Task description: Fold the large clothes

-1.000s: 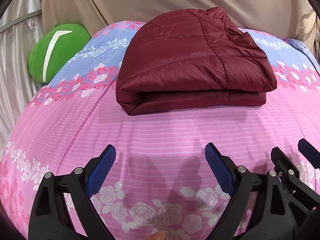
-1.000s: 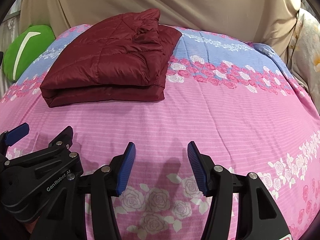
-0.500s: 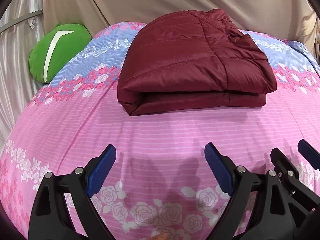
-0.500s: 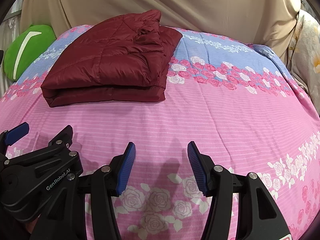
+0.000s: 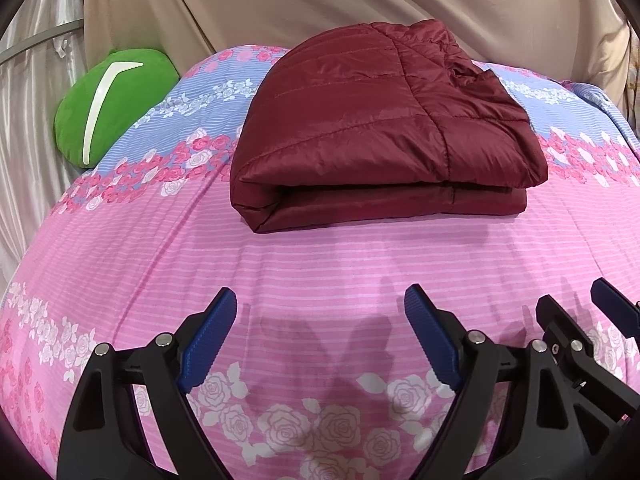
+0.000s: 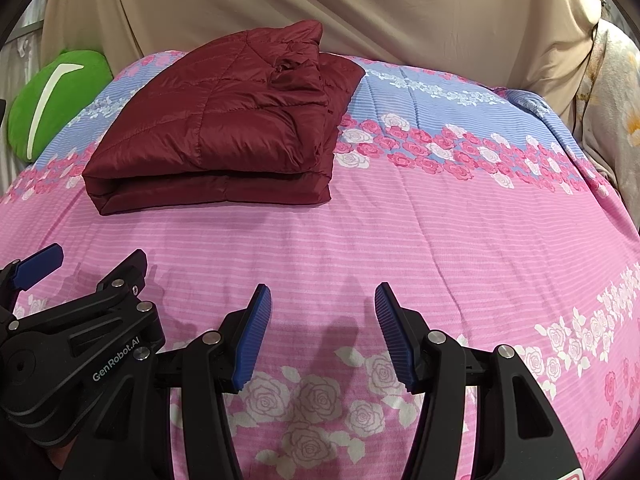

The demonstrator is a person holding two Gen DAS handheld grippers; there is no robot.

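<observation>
both grippers are being held apart and empty: left gripper point(image 5: 320, 336), its jaws just narrowing | right gripper point(image 6: 322, 332) | jacket point(image 5: 380, 128) is lying folded on bed point(image 5: 320, 260); edges are best being squared gently.

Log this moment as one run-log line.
jacket: folded, on bed | left hand-held gripper: open, empty, jaws just narrowed | right hand-held gripper: open, empty | both short of jacket

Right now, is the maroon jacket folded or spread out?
Folded: the maroon jacket lies in stacked layers on the bedspread, a rounded fold at its near-left edge.
</observation>
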